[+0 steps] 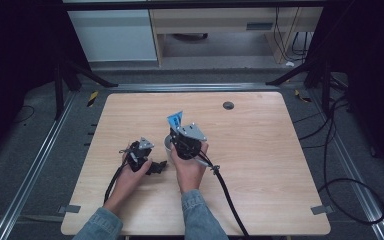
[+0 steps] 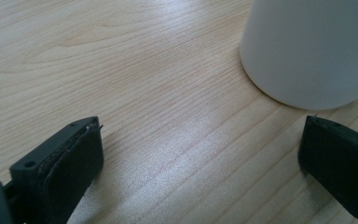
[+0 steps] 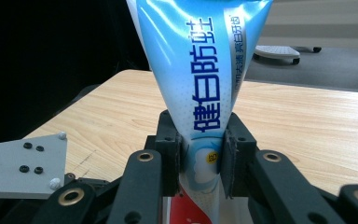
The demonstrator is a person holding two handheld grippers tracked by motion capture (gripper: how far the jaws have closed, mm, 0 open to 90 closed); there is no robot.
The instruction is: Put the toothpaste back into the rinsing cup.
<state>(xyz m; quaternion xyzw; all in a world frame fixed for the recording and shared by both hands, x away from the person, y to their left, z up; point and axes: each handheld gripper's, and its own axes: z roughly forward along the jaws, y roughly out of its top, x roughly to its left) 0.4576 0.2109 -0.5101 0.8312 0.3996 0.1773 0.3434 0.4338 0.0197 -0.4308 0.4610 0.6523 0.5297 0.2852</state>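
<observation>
- Two grippers are at work over the wooden table (image 1: 260, 165), one in each of the person's hands.
- The right gripper (image 3: 200, 156) is clenched on a blue-and-white toothpaste tube (image 3: 200, 70); its pads press the tube's narrow lower part from both sides, and the wide flat end stands upright above the jaws.
- From the high view, the tube (image 1: 175, 120) sticks up beyond the right gripper (image 1: 184, 142), over the middle of the table.
- A white cup (image 2: 312, 51) stands on the table just beyond the left gripper (image 2: 200, 149), nearer its right jaw, and apart from both jaws.
- The left gripper's jaws are released and stand wide, with bare wood between them; nothing is held there.
- In the high view the cup (image 1: 169, 143) is largely hidden behind the right gripper, so whether the tube's lower end sits inside it is hard to tell.
- The left gripper (image 1: 155, 166) lies low, just to the left of the cup and the right hand (image 1: 189, 170).
</observation>
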